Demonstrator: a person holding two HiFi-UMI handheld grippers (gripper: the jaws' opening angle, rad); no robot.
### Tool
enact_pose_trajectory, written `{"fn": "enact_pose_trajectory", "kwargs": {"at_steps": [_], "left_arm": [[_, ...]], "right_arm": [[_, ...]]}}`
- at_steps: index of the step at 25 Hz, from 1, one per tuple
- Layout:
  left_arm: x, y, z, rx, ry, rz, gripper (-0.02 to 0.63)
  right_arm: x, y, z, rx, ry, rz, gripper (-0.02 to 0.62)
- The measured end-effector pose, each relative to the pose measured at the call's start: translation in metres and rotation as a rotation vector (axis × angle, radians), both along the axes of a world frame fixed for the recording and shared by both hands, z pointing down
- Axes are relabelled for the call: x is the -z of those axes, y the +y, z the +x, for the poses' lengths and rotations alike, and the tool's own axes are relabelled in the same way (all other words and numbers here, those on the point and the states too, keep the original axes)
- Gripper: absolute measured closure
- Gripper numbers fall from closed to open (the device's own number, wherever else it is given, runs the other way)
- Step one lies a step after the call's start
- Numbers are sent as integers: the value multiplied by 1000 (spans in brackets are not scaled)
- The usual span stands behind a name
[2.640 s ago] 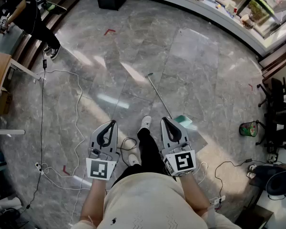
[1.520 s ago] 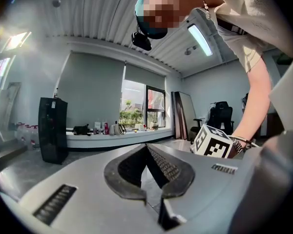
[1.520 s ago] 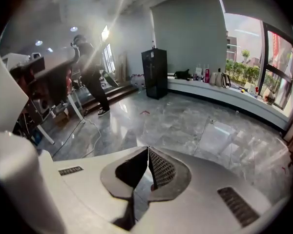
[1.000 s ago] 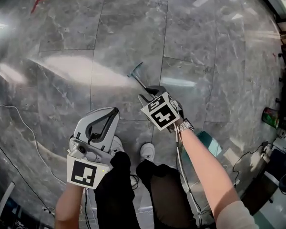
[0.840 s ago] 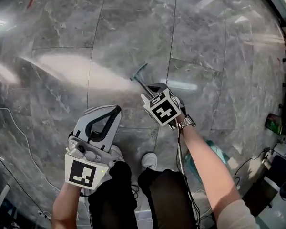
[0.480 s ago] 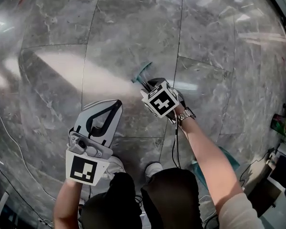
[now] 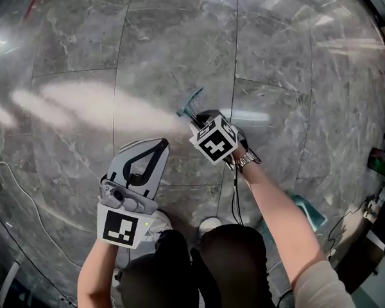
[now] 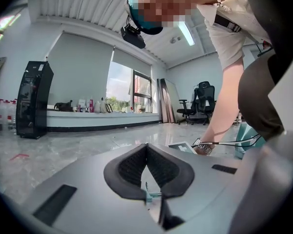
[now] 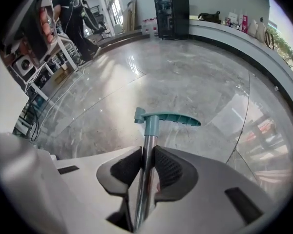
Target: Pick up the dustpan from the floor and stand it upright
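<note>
Dustpan is down at the floor, right in front of the person. It has a thin round chrome-look metal shaft topped by a teal plastic T-grip, flat and slightly curved. The teal plastic pan shows under the right forearm in the head view. The right gripper points steeply down and its jaws are closing. The shaft stands between them, and the ribbed black rubber pads touch it on both sides just below the T-grip. The left gripper is held nearly level with its jaw tips pressed together and nothing pinched. It has a smooth grey plastic shell. The floor is glossy grey marble-look tile with pale veins, thin seams and glare streaks. The only print is the black-and-white square markers on each marker cube. A metal-band wristwatch and a thin black cable show at the right arm.
</note>
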State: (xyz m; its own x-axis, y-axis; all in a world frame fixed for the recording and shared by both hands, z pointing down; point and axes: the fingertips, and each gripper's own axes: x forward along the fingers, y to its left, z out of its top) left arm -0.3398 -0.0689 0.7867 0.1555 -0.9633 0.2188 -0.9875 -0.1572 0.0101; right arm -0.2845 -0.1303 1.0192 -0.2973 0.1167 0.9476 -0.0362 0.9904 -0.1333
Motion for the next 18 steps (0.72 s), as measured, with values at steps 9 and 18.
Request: {"fn": "enact_pose_trajectory", "kwargs": {"at_steps": [9,18], "left_arm": [[115,-12,16,-57,-45,2,595],[220,-19,80,-108,-15,-12,595]], "right_arm": [[131,0,14,-32,-93,29,500],[292,3,77,-84,-318,89,503]]}}
